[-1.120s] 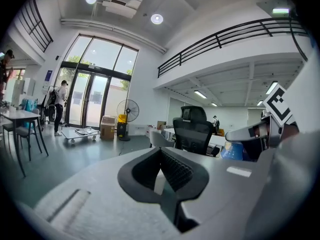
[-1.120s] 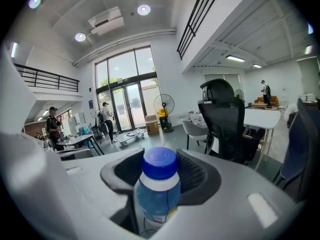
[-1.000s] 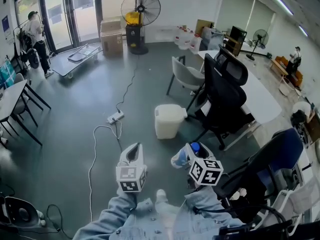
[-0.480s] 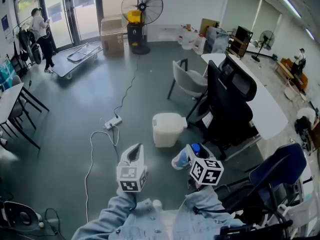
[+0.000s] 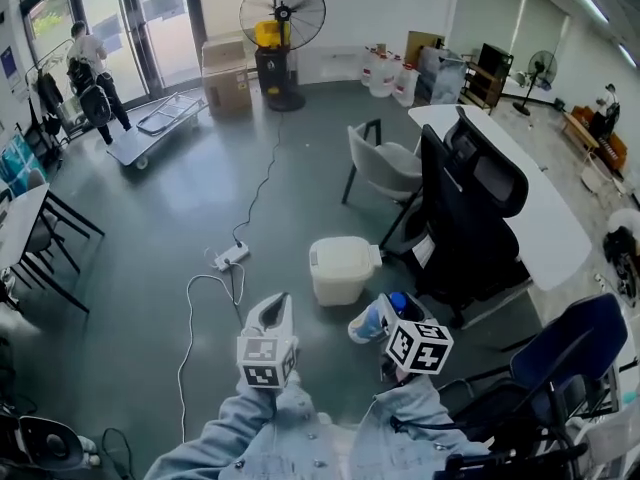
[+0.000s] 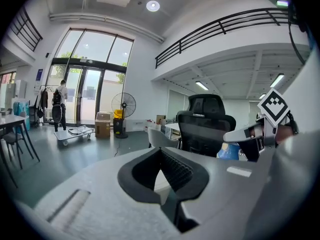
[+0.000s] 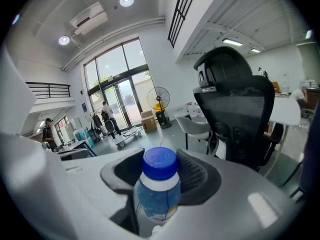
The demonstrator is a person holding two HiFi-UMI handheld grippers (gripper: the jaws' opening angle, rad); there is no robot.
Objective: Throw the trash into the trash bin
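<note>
The white lidded trash bin [image 5: 342, 268] stands on the grey floor just ahead of both grippers. My right gripper [image 5: 385, 313] is shut on a clear plastic bottle [image 5: 365, 323] with a blue cap. In the right gripper view the bottle [image 7: 159, 191] stands between the black pads of the right gripper [image 7: 160, 156], cap upward. My left gripper [image 5: 277, 303] is left of it, its jaws together and nothing in them. In the left gripper view the tips of the left gripper [image 6: 161, 151] meet, and the bottle [image 6: 229, 151] shows at the right.
A black office chair [image 5: 470, 218] stands right of the bin beside a white table [image 5: 540, 198], with a grey chair [image 5: 385, 163] behind. A power strip and cable [image 5: 230, 258] lie on the floor to the left. A blue chair [image 5: 570, 338] is near my right.
Both grippers have travelled forward across the floor, and the bin now sits closer in front of them. The bottle stays held. The person by the glass doors has walked.
</note>
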